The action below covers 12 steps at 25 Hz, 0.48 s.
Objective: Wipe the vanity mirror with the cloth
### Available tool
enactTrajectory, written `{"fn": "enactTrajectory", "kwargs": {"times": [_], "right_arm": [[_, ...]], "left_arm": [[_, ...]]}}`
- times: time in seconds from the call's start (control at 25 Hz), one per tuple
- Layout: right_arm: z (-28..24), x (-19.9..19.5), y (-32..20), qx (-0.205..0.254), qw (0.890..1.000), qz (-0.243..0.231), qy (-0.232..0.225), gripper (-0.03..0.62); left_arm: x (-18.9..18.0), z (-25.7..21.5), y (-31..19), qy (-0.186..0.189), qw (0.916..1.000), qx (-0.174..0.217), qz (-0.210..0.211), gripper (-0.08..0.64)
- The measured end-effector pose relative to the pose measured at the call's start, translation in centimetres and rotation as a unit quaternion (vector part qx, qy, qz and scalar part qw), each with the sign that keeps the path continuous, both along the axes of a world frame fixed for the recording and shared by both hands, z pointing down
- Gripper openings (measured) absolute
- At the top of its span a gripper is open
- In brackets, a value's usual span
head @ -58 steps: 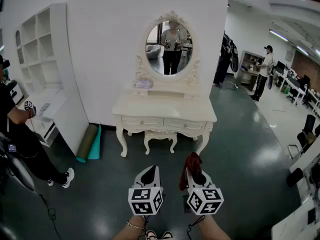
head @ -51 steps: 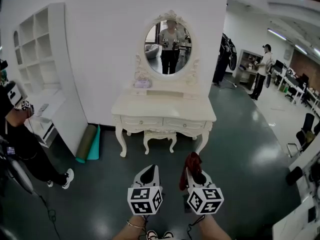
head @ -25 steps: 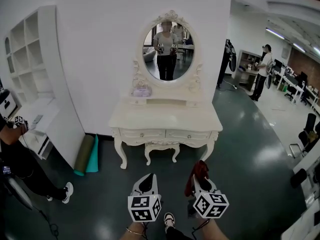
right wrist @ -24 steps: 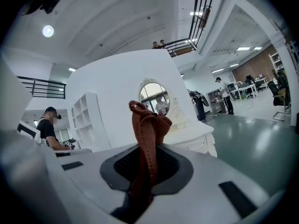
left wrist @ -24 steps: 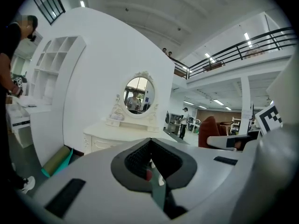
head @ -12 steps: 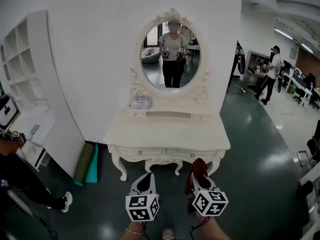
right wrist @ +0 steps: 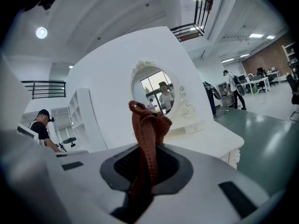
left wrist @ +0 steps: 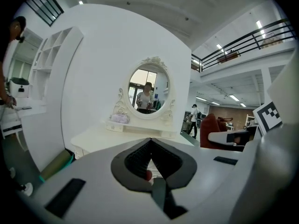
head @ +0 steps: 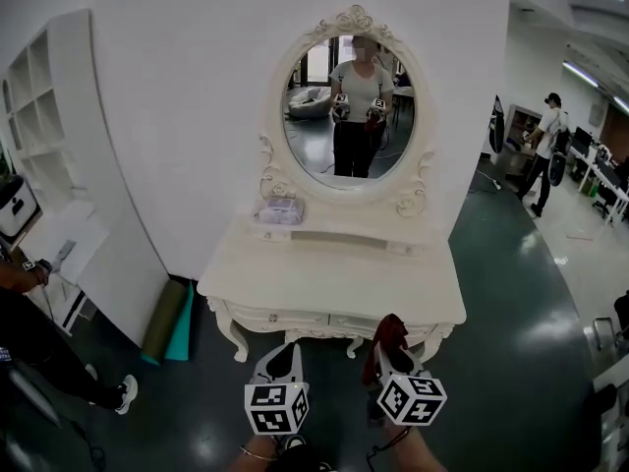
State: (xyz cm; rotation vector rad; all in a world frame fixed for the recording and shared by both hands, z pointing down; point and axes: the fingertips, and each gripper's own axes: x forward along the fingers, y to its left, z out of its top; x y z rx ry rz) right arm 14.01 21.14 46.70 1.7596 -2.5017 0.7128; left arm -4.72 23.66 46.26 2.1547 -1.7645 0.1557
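Observation:
The oval vanity mirror (head: 349, 106) in its carved white frame stands on the white vanity table (head: 329, 283), straight ahead of me; it reflects a person holding both grippers. My left gripper (head: 280, 360) hovers low at the table's front edge, jaws shut with nothing between them (left wrist: 150, 143). My right gripper (head: 389, 347) beside it is shut on a red-brown cloth (head: 387, 334), which sticks up in a bunch from the jaws (right wrist: 147, 125). The mirror (right wrist: 158, 94) is some way beyond both grippers, not touched by the cloth. The mirror (left wrist: 147, 90) also appears in the left gripper view.
A small lavender item (head: 280, 209) lies on the ledge under the mirror. A white shelving unit (head: 49, 136) stands at left with rolled mats (head: 169, 318) against its base and a person (head: 29, 347) beside it. More people (head: 546, 150) stand far right on the dark floor.
I have come closer to the vanity: the mirror and table have grown and now fill the middle of the head view. Both grippers keep their pose, the right still shut on the cloth.

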Motion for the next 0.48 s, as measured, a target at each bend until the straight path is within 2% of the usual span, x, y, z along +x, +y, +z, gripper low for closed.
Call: {"fn": "enactTrajectory", "kwargs": {"times": [0.24, 0.48], "right_arm": [[1.3, -0.2, -5.8, -0.004, 1.0, 0.008, -0.005, 0.061], [1.2, -1.2, -14.4, -0.003, 1.0, 0.028, -0.001, 0.061]], "left_arm": [[-0.6, 0.8, -6.1, -0.005, 0.9999, 0.003, 0.011, 0.003], [-1.8, 1.4, -15.9, 0.014, 0.9994, 0.005, 0.031, 0.003]]}}
